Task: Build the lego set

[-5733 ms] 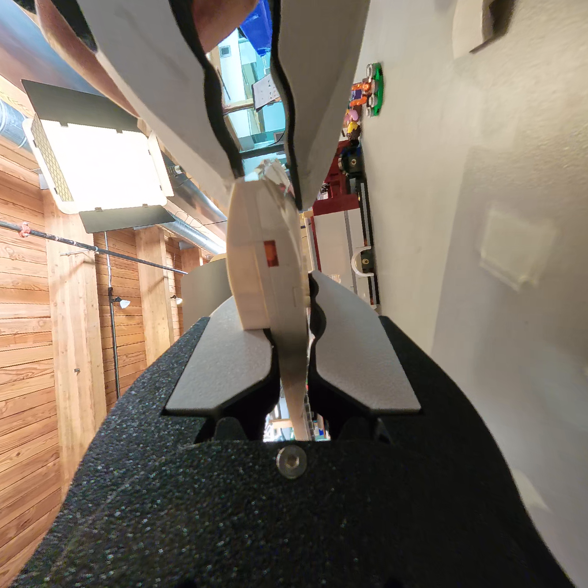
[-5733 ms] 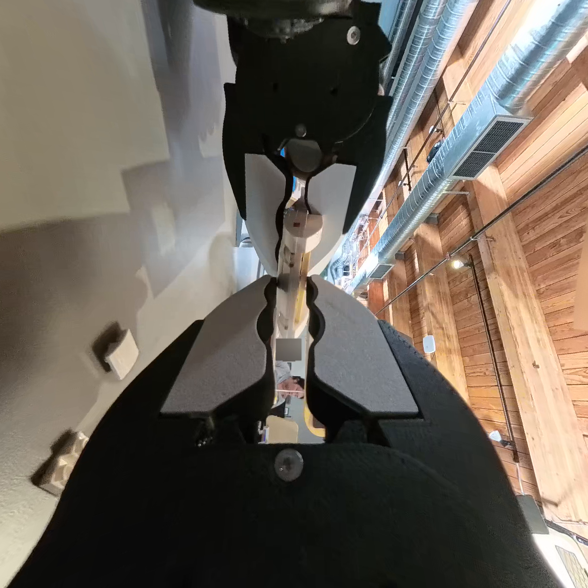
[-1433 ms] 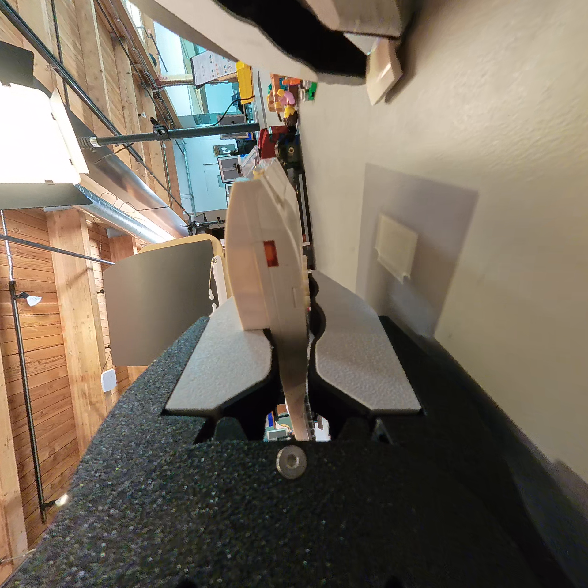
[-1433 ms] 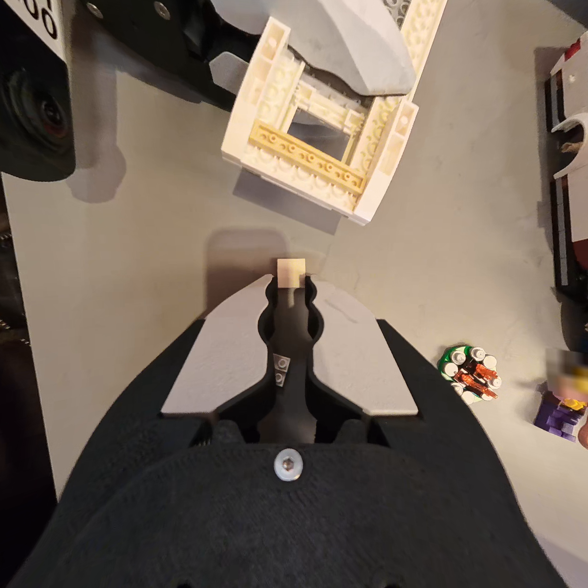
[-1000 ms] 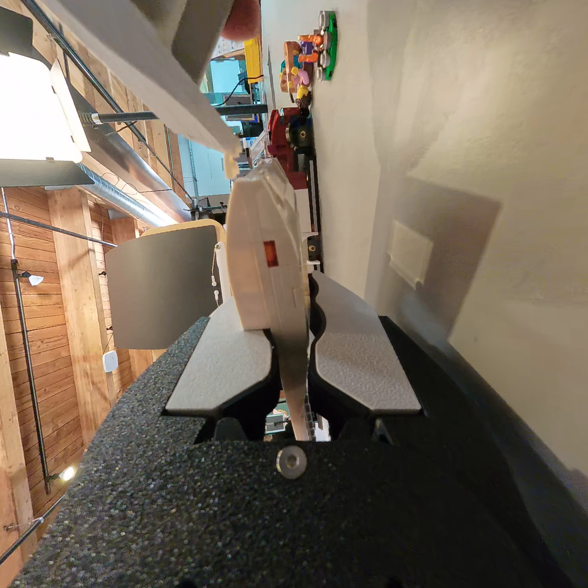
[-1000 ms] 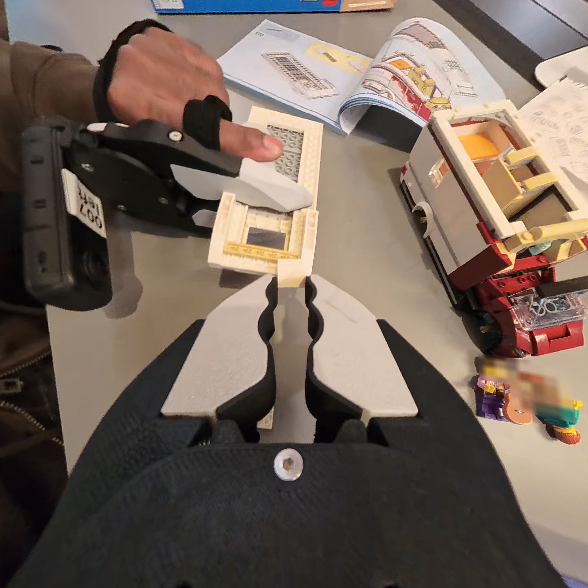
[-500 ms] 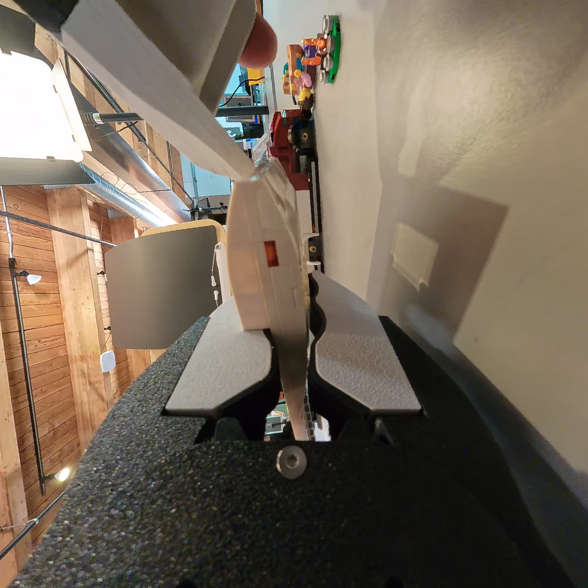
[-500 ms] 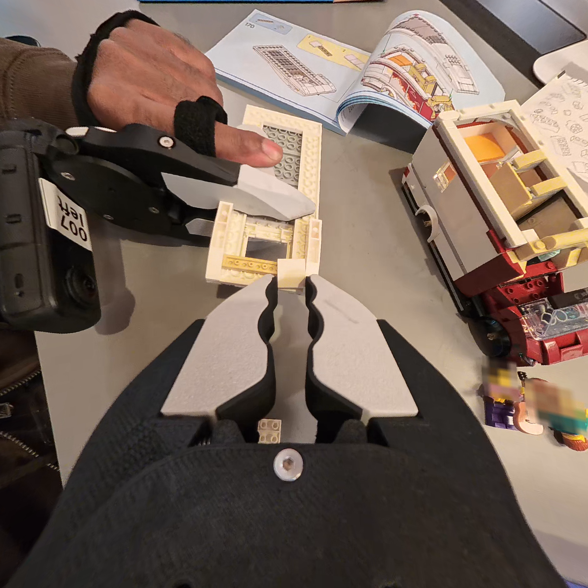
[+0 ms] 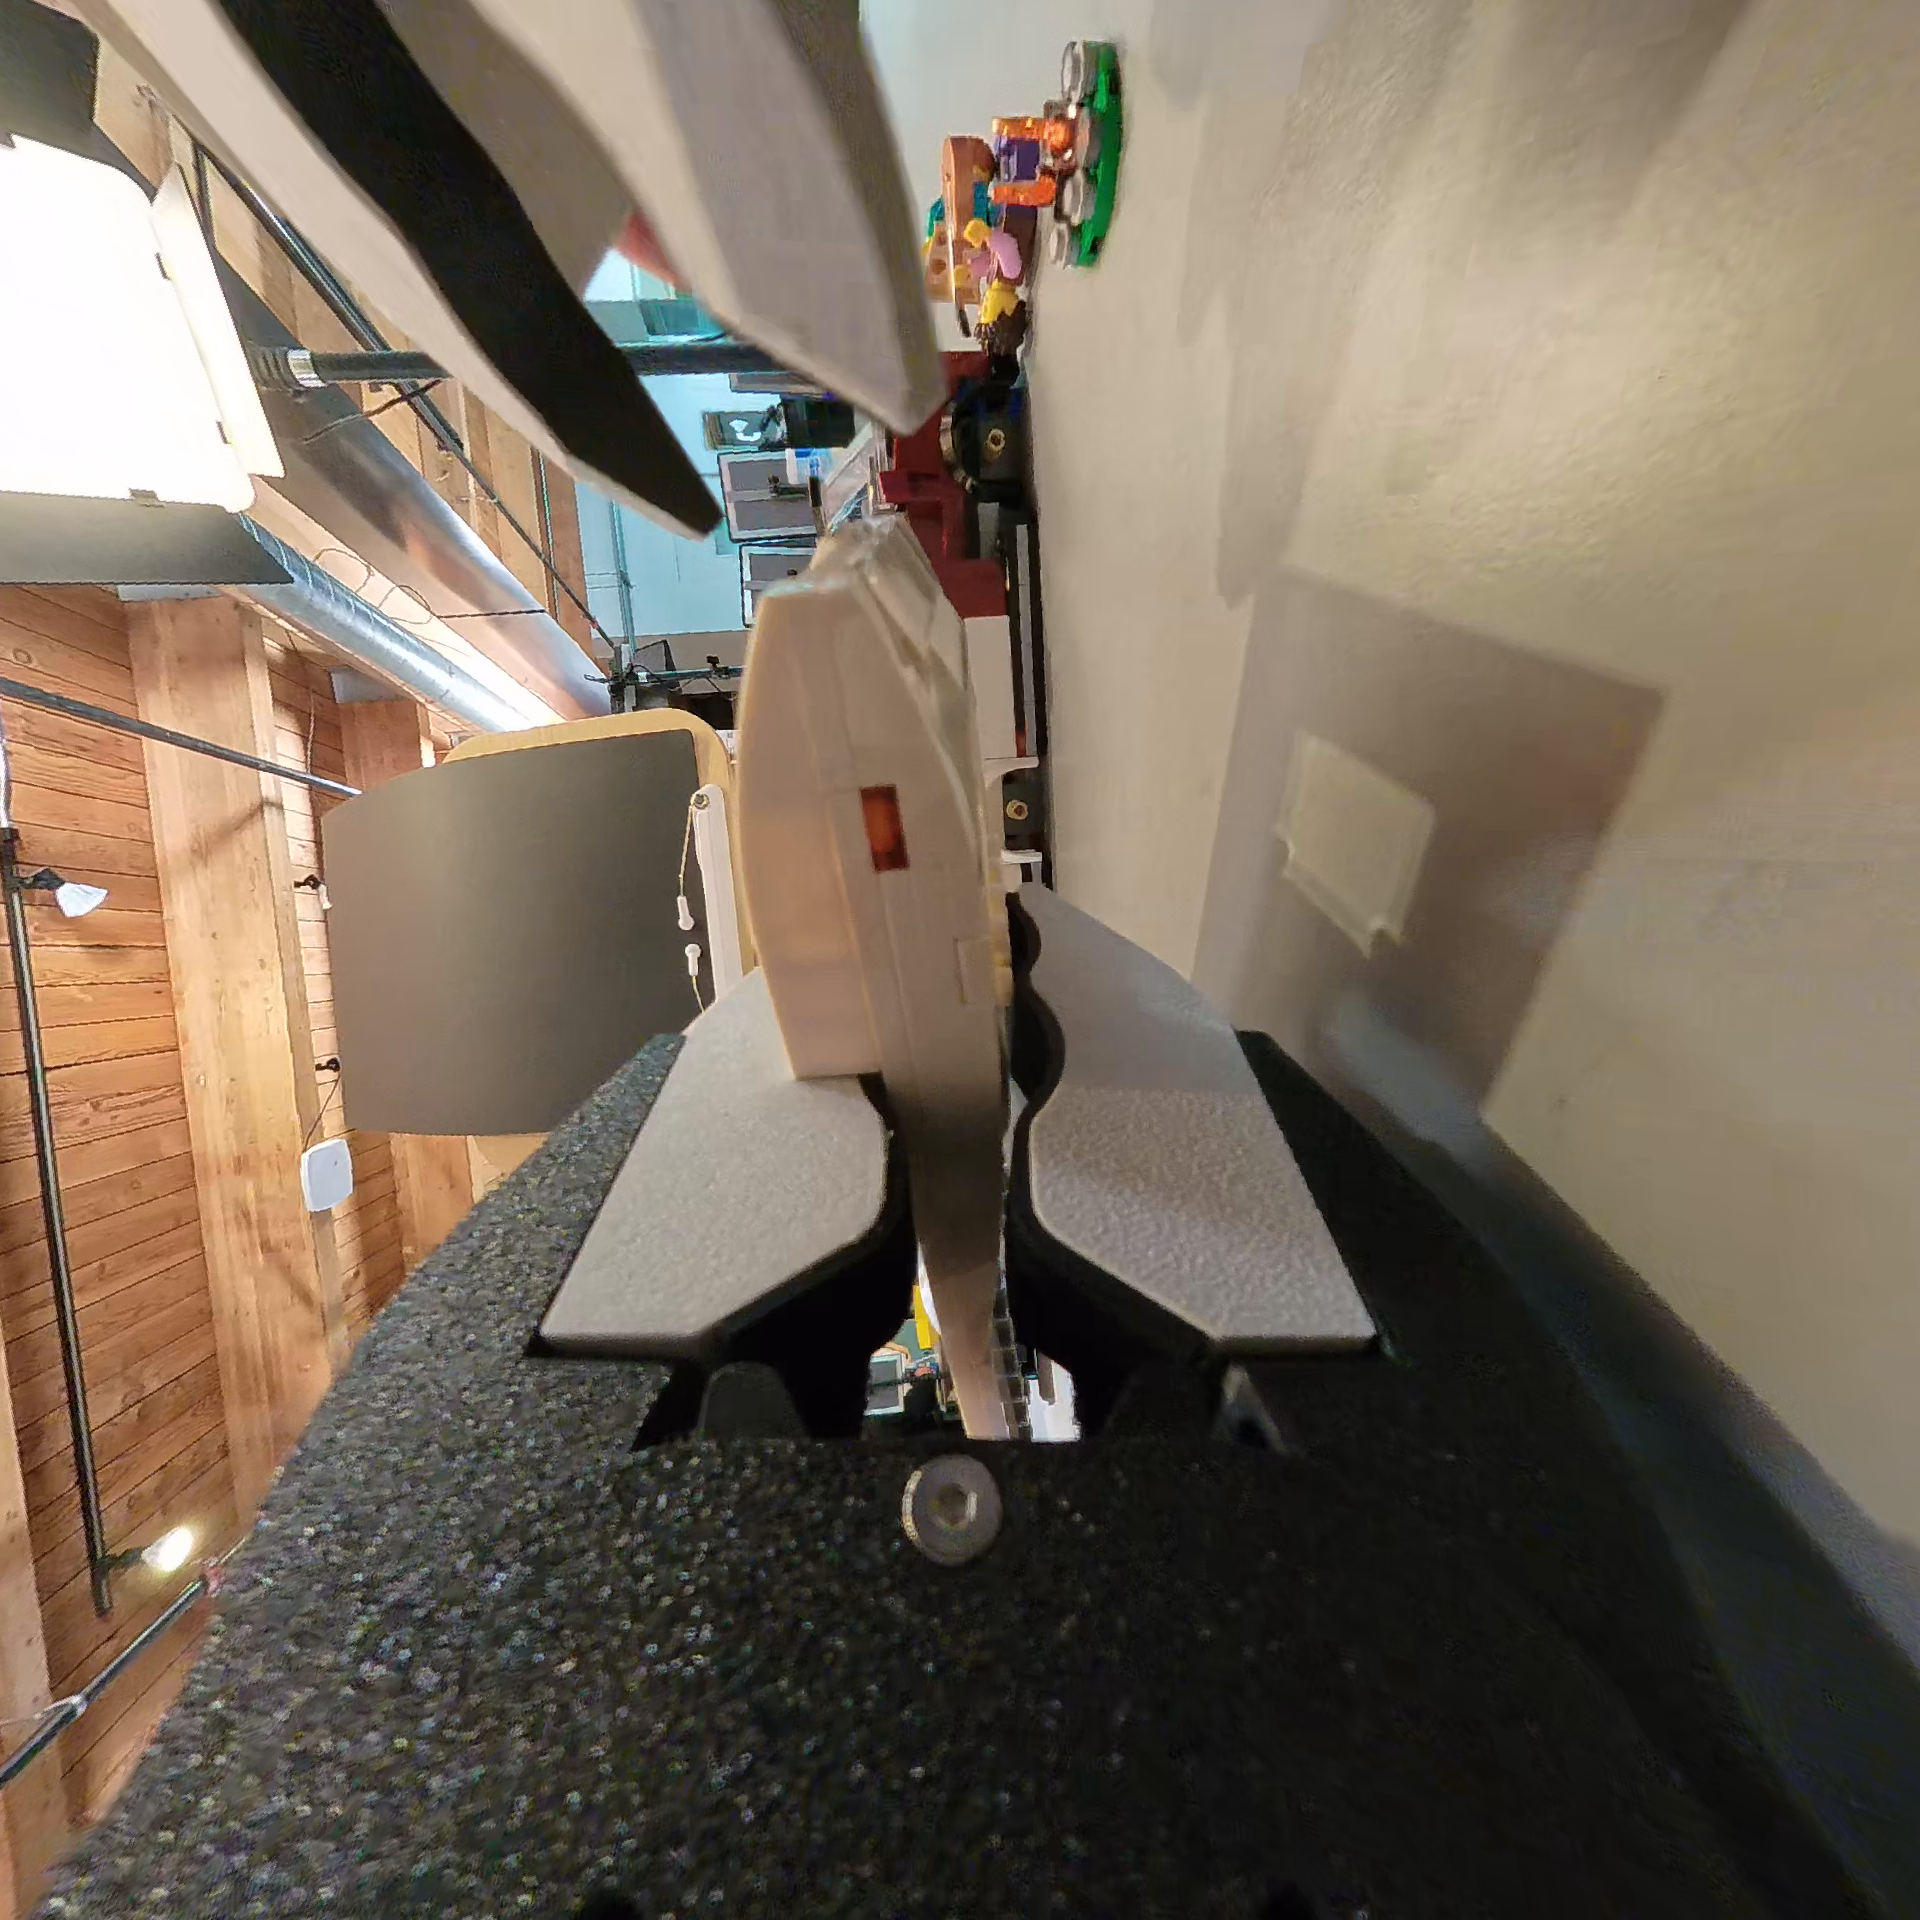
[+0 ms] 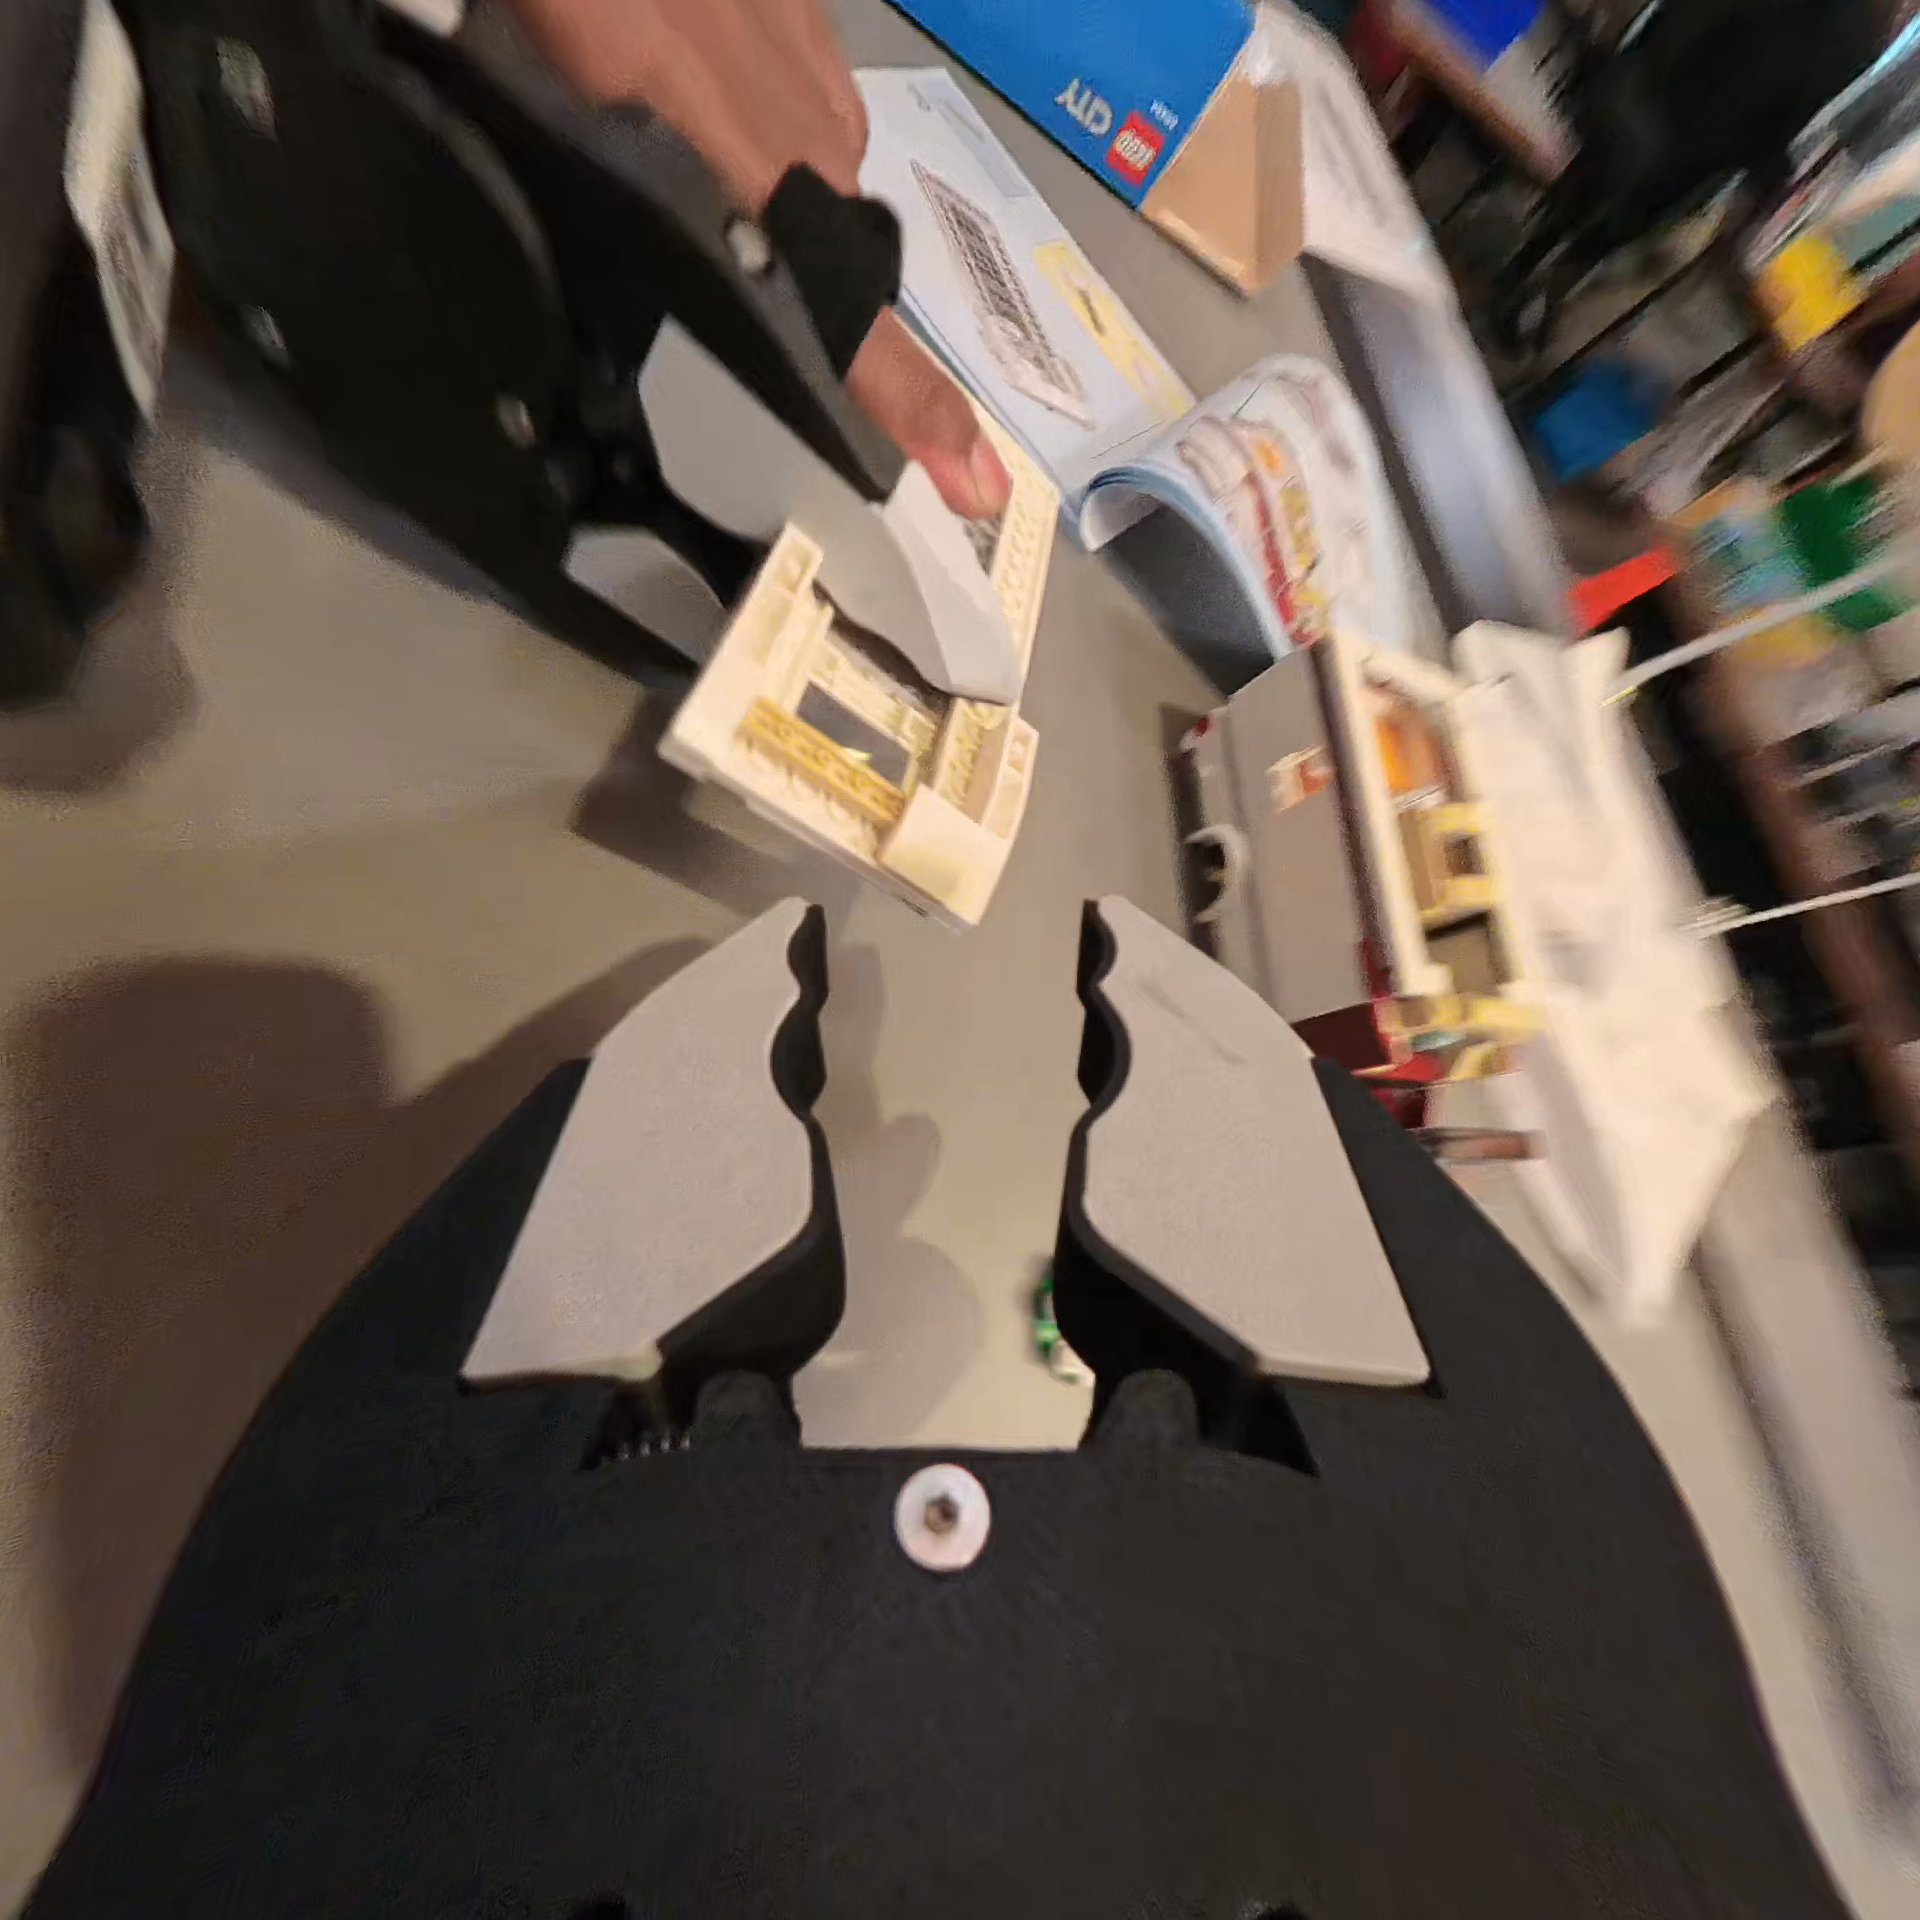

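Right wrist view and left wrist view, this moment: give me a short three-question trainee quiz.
1. True or false: the right gripper has its fingers apart with nothing between them.
2. What does the left gripper hold? A) an instruction booklet B) a cream brick assembly C) a minifigure
3. Fill in: the red and cream brick van stands on the grey ____.

Key:
1. True; only bare table shows between the fingers.
2. B; the cream brick assembly is pinched edge-on between the pads.
3. Table; the open instruction booklet lies there too.
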`<state>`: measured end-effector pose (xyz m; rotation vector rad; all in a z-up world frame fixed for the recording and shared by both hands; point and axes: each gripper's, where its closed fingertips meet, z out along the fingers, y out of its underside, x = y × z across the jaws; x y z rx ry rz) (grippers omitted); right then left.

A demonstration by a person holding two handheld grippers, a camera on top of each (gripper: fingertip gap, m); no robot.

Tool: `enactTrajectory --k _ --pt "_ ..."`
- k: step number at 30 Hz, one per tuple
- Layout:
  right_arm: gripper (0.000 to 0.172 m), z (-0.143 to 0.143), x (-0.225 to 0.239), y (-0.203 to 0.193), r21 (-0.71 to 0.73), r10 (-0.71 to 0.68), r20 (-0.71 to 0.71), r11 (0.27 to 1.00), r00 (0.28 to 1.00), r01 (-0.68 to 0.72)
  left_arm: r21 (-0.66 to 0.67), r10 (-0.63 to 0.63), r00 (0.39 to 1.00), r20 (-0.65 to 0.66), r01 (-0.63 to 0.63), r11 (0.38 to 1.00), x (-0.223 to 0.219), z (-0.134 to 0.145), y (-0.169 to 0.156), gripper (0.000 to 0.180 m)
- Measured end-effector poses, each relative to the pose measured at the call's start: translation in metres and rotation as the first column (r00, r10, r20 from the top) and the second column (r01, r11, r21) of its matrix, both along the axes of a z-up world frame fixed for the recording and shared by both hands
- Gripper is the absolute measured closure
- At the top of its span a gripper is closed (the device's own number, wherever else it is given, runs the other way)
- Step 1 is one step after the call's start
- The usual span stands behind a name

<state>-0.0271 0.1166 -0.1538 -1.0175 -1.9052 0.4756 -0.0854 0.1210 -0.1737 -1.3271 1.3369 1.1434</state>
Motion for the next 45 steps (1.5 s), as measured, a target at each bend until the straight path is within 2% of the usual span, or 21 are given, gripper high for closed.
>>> enactTrajectory --k 3,6,13,25,36,45 --pt "0.122 -0.001 0.000 0.004 0.278 0.082 -0.048 0.958 0.995 -0.066 0.002 0.000 1.000 0.014 0.000 1.000 0.000 0.001 0.000 0.165" --pt "0.116 -0.001 -0.003 0.003 0.450 0.163 -0.095 0.887 0.982 -0.103 0.006 0.000 1.000 0.019 0.000 1.000 0.000 0.002 0.000 0.165" --pt "0.121 0.002 -0.011 -0.009 0.657 0.271 -0.149 0.746 0.951 -0.110 0.004 -0.005 1.000 0.025 0.005 1.000 0.001 0.002 0.000 0.166" --pt "0.151 0.003 -0.019 -0.014 0.754 0.290 -0.160 0.653 0.943 -0.073 0.020 -0.016 0.999 0.036 0.015 1.000 0.003 0.007 -0.001 0.166" --pt "0.153 0.008 -0.019 -0.016 0.787 0.282 -0.153 0.614 0.947 -0.055 0.030 -0.019 0.998 0.059 0.017 0.999 0.004 0.011 -0.002 0.166" --pt "0.154 0.006 -0.021 -0.015 0.786 0.246 -0.123 0.615 0.962 -0.057 0.022 -0.009 0.998 0.060 0.008 1.000 0.002 0.010 0.000 0.166"
